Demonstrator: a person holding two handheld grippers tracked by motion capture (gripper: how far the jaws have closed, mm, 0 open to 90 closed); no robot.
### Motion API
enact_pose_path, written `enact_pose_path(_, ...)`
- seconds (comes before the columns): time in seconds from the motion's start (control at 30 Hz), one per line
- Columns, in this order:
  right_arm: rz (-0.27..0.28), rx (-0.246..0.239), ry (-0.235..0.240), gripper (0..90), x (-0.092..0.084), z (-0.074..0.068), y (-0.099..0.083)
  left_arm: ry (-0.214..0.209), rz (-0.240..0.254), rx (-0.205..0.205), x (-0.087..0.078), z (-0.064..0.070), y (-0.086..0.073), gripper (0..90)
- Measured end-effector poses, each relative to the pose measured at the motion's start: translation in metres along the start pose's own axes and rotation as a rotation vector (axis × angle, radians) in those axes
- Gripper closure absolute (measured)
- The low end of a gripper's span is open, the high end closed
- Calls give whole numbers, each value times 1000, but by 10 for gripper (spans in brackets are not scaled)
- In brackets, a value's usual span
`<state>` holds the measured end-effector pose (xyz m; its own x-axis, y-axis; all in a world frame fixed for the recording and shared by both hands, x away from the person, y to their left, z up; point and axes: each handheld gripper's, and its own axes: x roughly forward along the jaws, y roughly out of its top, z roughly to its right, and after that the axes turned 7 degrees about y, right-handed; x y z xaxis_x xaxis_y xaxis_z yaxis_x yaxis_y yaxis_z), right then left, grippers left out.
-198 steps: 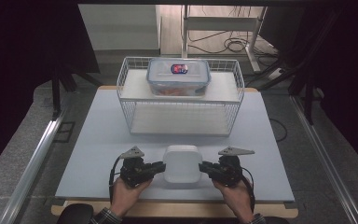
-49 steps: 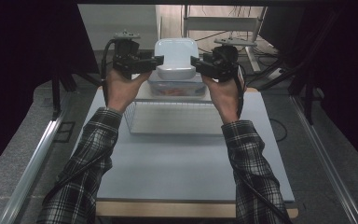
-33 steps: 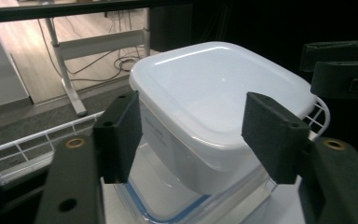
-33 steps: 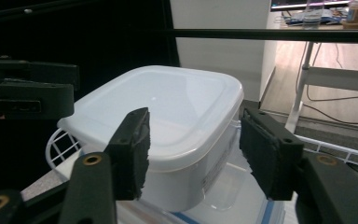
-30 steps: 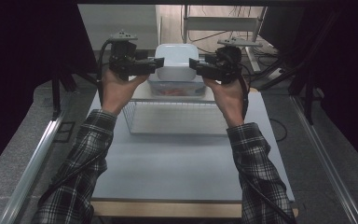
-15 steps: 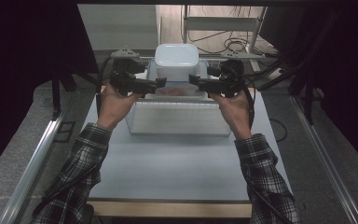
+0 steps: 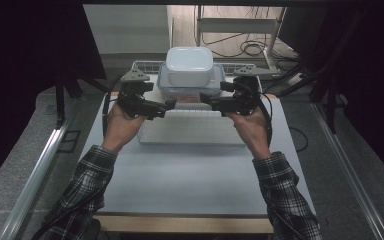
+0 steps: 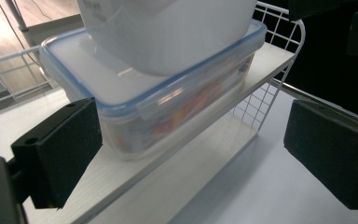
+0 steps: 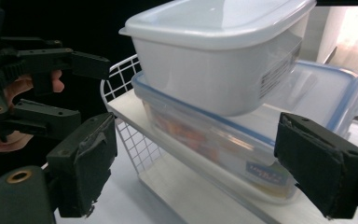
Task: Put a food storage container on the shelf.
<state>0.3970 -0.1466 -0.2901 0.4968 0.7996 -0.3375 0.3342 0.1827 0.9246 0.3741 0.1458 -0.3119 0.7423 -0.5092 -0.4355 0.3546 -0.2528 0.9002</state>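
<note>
Now I am easing my left gripper (image 7: 170, 104) and right gripper (image 7: 203, 101) away, jaws just opened and empty, leaving the white lidded tub (image 7: 189, 66) stacked between them on the clear blue-rimmed container (image 8: 168, 100), so placing looks done.

It looks like a test lab: a plain white table (image 7: 190, 175) sits between dark curtains (image 7: 30, 60), with metal rails (image 7: 35, 175) and loose cables (image 7: 245, 47) on the floor.
</note>
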Motion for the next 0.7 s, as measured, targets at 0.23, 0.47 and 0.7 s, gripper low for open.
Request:
enact_pose_path(0.23,-12,-9,11,100,1,-2,-7,1,-2,-5,-4,1,-9,46)
enact_pose_path(0.47,-22,-12,17,70,2,-2,-16,-5,-7,-4,-6,3,-20,50)
enact_pose_path(0.7,-33,-16,11,47,1,-1,-25,-30,-7,11,-2,3,-30,59)
